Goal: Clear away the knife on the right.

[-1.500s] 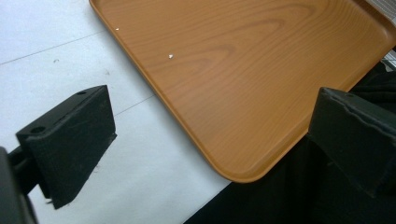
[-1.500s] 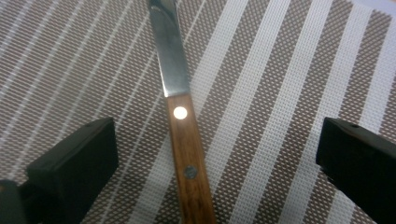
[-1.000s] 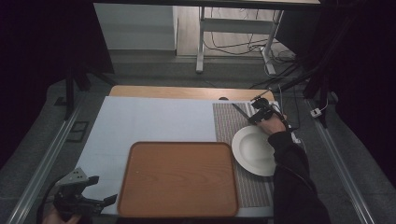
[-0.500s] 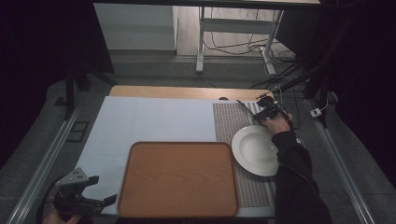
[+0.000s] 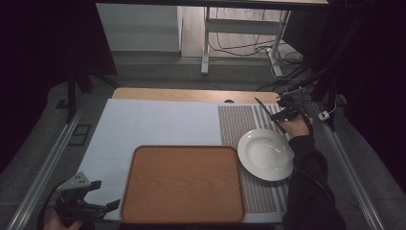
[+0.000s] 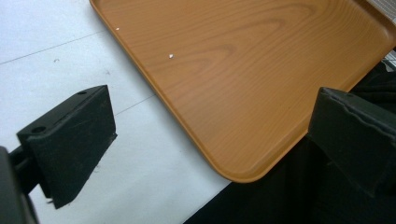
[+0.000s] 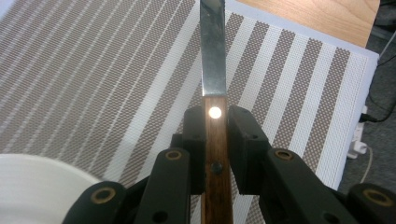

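Over that last second my right gripper (image 7: 215, 122) had carried the knife (image 7: 213, 70) from beside the plate (image 5: 266, 154) out toward the mat's far right corner, and the plate itself had slid a little toward me. I judged that the knife was lifted clear and ready to be set down beside the plate. The jaws were closed tight on the wooden, riveted handle, the flat steel blade sticking out ahead over the woven striped placemat (image 7: 93, 70). The plate was smooth, white and round with a shallow well, touching the tray's right edge. My left gripper (image 5: 81, 199) hung wide open and empty off the near left corner of the tray (image 6: 243, 70), a rounded, wood-grain slab with a low lip
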Available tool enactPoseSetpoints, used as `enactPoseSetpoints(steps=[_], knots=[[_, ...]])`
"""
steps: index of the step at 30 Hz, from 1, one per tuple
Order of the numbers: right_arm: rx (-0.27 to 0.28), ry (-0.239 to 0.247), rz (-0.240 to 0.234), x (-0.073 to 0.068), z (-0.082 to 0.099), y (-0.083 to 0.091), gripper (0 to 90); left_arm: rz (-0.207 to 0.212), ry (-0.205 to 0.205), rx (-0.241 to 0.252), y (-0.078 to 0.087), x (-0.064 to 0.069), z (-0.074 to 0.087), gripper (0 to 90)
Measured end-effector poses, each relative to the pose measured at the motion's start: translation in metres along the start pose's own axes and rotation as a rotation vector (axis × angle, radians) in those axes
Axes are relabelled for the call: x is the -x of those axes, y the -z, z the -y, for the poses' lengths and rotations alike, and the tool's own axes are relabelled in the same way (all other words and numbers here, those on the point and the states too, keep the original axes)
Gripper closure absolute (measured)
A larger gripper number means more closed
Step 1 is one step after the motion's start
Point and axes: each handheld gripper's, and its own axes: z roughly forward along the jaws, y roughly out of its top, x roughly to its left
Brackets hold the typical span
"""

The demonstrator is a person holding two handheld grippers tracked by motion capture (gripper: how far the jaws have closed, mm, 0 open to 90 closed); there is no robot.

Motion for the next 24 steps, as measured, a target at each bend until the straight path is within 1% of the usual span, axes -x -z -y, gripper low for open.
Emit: enactPoseSetpoints(steps=[2,4,11,12,14,16,17,18,20,21,24], knots=[[0.006,-0.007,-0.005,-0.003,0.002,0.007,77.3,-0.001,0.000,0.001,0.000,0.000,0.000,0.8],[0.008,-0.010,-0.007,-0.004,0.002,0.009,77.3,-0.001,0.000,0.000,0.000,0.000,0.000,0.9],[0.012,-0.011,-0.033,-0.014,0.007,0.020,77.3,-0.001,0.000,0.002,0.000,0.000,0.000,0.8],[0.006,-0.003,-0.032,-0.018,0.009,0.022,77.3,0.000,0.000,0.003,0.000,0.000,0.000,0.9],[0.003,-0.003,-0.033,-0.020,0.009,0.023,77.3,0.000,0.000,0.003,0.000,0.000,0.000,0.9],[0.003,0.007,-0.038,-0.025,0.012,0.025,77.3,0.000,0.000,0.004,0.000,0.000,0.000,0.9],[0.002,0.012,-0.044,-0.029,0.013,0.027,77.3,0.000,0.000,0.004,0.000,0.000,0.000,0.8],[0.002,0.012,-0.044,-0.029,0.013,0.027,77.3,0.000,-0.001,0.003,0.000,0.000,0.000,0.8],[0.005,0.022,-0.054,-0.037,0.016,0.031,77.3,0.001,-0.001,0.003,0.000,0.000,0.000,0.9],[0.005,0.022,-0.054,-0.037,0.016,0.031,77.3,0.001,-0.001,0.004,0.000,0.000,0.000,0.9],[0.003,0.032,-0.059,-0.045,0.019,0.034,77.3,-0.001,-0.004,0.003,0.000,0.000,-0.001,0.9]])
